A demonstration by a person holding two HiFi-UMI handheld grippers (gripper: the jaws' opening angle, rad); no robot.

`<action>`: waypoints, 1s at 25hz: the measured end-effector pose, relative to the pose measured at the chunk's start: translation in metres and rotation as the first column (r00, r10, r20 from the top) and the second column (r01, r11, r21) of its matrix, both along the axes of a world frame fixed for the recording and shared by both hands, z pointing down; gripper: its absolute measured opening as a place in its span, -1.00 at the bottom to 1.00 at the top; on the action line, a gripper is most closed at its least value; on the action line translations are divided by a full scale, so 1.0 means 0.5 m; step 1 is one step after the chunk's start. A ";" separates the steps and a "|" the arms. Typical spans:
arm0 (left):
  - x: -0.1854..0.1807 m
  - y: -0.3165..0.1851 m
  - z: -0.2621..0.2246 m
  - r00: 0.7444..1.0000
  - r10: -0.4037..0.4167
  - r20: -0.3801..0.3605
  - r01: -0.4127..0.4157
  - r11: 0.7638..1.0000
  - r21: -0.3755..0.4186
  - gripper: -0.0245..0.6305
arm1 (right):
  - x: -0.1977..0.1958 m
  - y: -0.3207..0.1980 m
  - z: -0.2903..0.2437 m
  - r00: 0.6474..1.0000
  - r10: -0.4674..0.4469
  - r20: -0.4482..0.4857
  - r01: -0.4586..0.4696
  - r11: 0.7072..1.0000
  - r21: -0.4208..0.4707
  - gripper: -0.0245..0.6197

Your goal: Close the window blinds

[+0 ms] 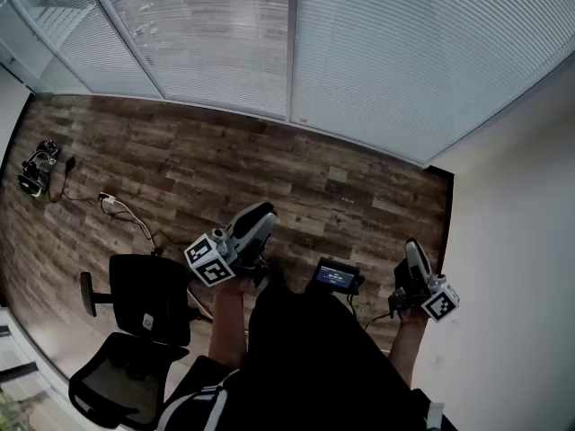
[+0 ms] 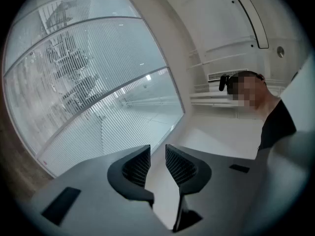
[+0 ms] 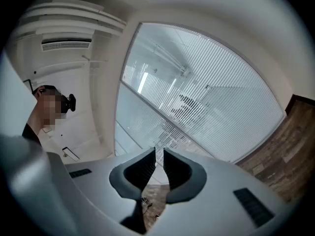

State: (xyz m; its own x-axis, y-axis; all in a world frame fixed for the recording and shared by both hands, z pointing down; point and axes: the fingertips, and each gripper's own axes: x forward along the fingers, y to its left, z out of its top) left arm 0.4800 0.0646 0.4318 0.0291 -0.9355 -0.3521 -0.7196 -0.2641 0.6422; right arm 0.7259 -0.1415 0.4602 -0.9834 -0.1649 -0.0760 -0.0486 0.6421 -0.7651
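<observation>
Left gripper slightly spread, right gripper pressed together, both empty. Step up to the top-centre blinds first, then open jaws.

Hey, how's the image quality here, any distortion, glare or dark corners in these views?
Head view: wide-angle bend, blinds evenly lit, no harsh glare. Left gripper view: strong fisheye curving the blinds, dark vignette at the edges. Right gripper view: same fisheye and vignette, blinds bright, wood floor in focus.

bright daylight through the blinds — fisheye-warped, dark edges.
</observation>
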 end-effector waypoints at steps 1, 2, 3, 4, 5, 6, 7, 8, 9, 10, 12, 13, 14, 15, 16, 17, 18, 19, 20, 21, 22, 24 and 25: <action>-0.002 -0.001 0.002 1.000 0.000 0.000 0.000 1.000 -0.001 -0.60 | -0.002 -0.001 0.001 1.000 -0.002 0.000 0.002 1.000 0.003 -0.75; -0.004 -0.002 0.004 1.000 -0.001 -0.001 0.001 1.000 -0.001 -0.60 | -0.005 -0.003 0.002 1.000 -0.003 -0.001 0.003 1.000 0.005 -0.75; -0.007 -0.003 0.005 1.000 -0.001 -0.002 0.001 1.000 -0.001 -0.60 | -0.009 -0.003 0.003 1.000 -0.004 -0.004 0.004 1.000 0.007 -0.75; -0.012 -0.003 0.006 1.000 -0.002 -0.003 0.002 1.000 -0.001 -0.60 | -0.015 -0.004 0.004 1.000 -0.004 -0.007 0.004 1.000 0.008 -0.75; -0.018 -0.003 0.007 1.000 -0.003 -0.005 0.003 1.000 -0.001 -0.60 | -0.021 -0.004 0.005 1.000 -0.006 -0.006 0.006 1.000 0.009 -0.75; -0.024 -0.002 0.007 1.000 -0.004 -0.005 0.004 1.000 0.000 -0.60 | -0.029 -0.004 0.004 1.000 -0.011 -0.001 0.011 1.000 0.008 -0.75; -0.032 -0.002 0.007 1.000 -0.005 -0.005 0.005 1.000 0.000 -0.60 | -0.038 -0.004 0.004 1.000 -0.016 0.004 0.016 1.000 0.008 -0.75; -0.040 0.000 0.006 1.000 -0.007 -0.004 0.007 1.000 0.001 -0.60 | -0.047 -0.003 0.003 1.000 -0.018 0.004 0.018 1.000 0.008 -0.75; -0.048 0.003 0.005 1.000 -0.009 -0.003 0.009 1.000 0.002 -0.60 | -0.056 -0.002 0.003 1.000 -0.019 0.000 0.019 1.000 0.009 -0.75; -0.056 0.007 0.005 1.000 -0.013 -0.003 0.013 1.000 0.003 -0.60 | -0.065 -0.001 0.002 1.000 -0.020 -0.001 0.020 1.000 0.011 -0.75; -0.075 0.014 0.005 1.000 -0.023 -0.006 0.023 1.000 0.007 -0.60 | -0.084 0.001 -0.001 1.000 -0.025 0.003 0.025 1.000 0.007 -0.75; -0.085 0.016 0.006 1.000 -0.029 -0.007 0.029 1.000 0.010 -0.60 | -0.095 0.001 -0.001 1.000 -0.027 0.006 0.027 1.000 0.003 -0.75; -0.095 0.019 0.008 0.999 -0.035 -0.008 0.035 0.999 0.014 -0.60 | -0.106 0.000 0.001 1.000 -0.029 0.007 0.029 1.000 -0.001 -0.75; -0.106 0.022 0.010 0.999 -0.041 -0.009 0.041 0.999 0.019 -0.60 | -0.119 -0.001 0.001 0.999 -0.031 0.007 0.031 1.000 0.001 -0.75; -0.116 0.027 0.011 0.999 -0.047 -0.009 0.047 0.999 0.024 -0.60 | -0.133 0.000 -0.001 0.999 -0.033 0.003 0.033 0.999 0.012 -0.74; -0.126 0.033 0.012 0.999 -0.052 -0.010 0.053 0.998 0.028 -0.60 | -0.148 0.001 -0.005 0.999 -0.034 -0.003 0.034 0.999 0.029 -0.74; -0.136 0.040 0.013 0.998 -0.059 -0.010 0.059 0.998 0.030 -0.60 | -0.164 0.003 -0.007 0.999 -0.037 -0.008 0.037 0.998 0.044 -0.74; -0.148 0.048 0.014 0.998 -0.066 -0.009 0.067 0.997 0.031 -0.60 | -0.179 0.004 -0.008 0.999 -0.041 -0.011 0.042 0.998 0.051 -0.74; -0.162 0.058 0.015 0.997 -0.076 -0.009 0.076 0.997 0.031 -0.60 | -0.197 0.007 -0.006 0.999 -0.048 -0.013 0.048 0.997 0.054 -0.74; -0.178 0.069 0.016 0.996 -0.088 -0.009 0.089 0.996 0.032 -0.60 | -0.217 0.010 -0.004 0.998 -0.056 -0.014 0.057 0.997 0.054 -0.74; -0.196 0.083 0.016 0.995 -0.103 -0.010 0.104 0.994 0.034 -0.60 | -0.239 0.014 -0.002 0.998 -0.068 -0.016 0.068 0.996 0.053 -0.74; -0.231 0.111 0.014 0.990 -0.138 -0.012 0.138 0.990 0.037 -0.60 | -0.291 0.026 0.000 0.995 -0.100 -0.018 0.101 0.994 0.048 -0.74; -0.248 0.126 0.014 0.988 -0.155 -0.013 0.156 0.987 0.036 -0.60 | -0.317 0.032 0.001 0.993 -0.119 -0.017 0.120 0.992 0.046 -0.74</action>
State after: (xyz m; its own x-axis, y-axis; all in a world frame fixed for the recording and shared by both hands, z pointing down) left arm 0.3563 0.1275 0.4387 -0.1194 -0.9149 -0.3857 -0.7473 -0.1730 0.6416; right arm 0.5673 -0.1252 0.4604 -0.9969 -0.0428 -0.0665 0.0199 0.6787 -0.7341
